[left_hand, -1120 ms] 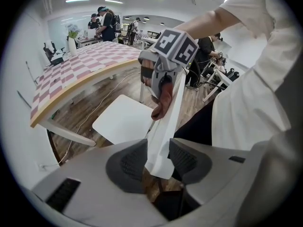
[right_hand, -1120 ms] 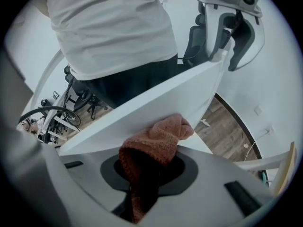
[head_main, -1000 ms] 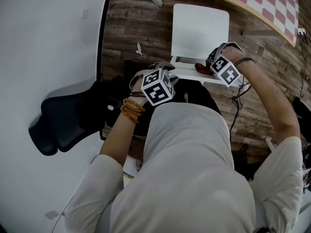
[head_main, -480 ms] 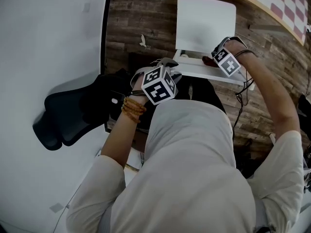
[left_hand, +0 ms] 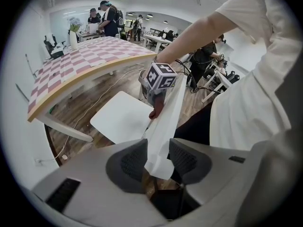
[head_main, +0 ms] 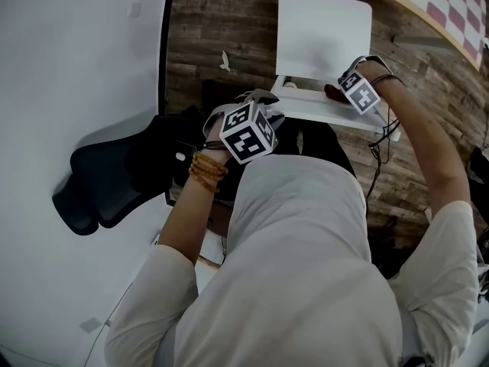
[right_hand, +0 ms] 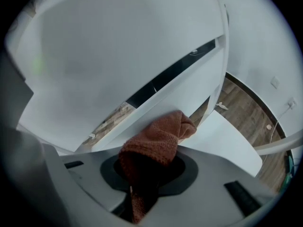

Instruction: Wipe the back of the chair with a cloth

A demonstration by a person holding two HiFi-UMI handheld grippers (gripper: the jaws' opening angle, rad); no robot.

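**Step in hand:** a wiping stroke along the top rail of the chair back.

**Right gripper**: the jaws are closed on a rust-brown knitted cloth. Its bunched free end is pressed against the white rail, near the end farthest from my left gripper.

**Left gripper:** the jaws sit either side of the rail's other end. From its own view I judge them clamped on the panel, steadying the chair, though contact at one pad is hard to confirm in the wide-angle picture.

**Chair back:** a thin white slab, smooth and matt, with a long slot under the rail (seen in the right gripper view). The seat faces away from me over the wood floor. No dirt shows on the slab.

**Next move, as I read it:** draw the cloth along the rail toward the left gripper with pressure on. Then take it down over the panel's face, with a tight grip on the cloth.
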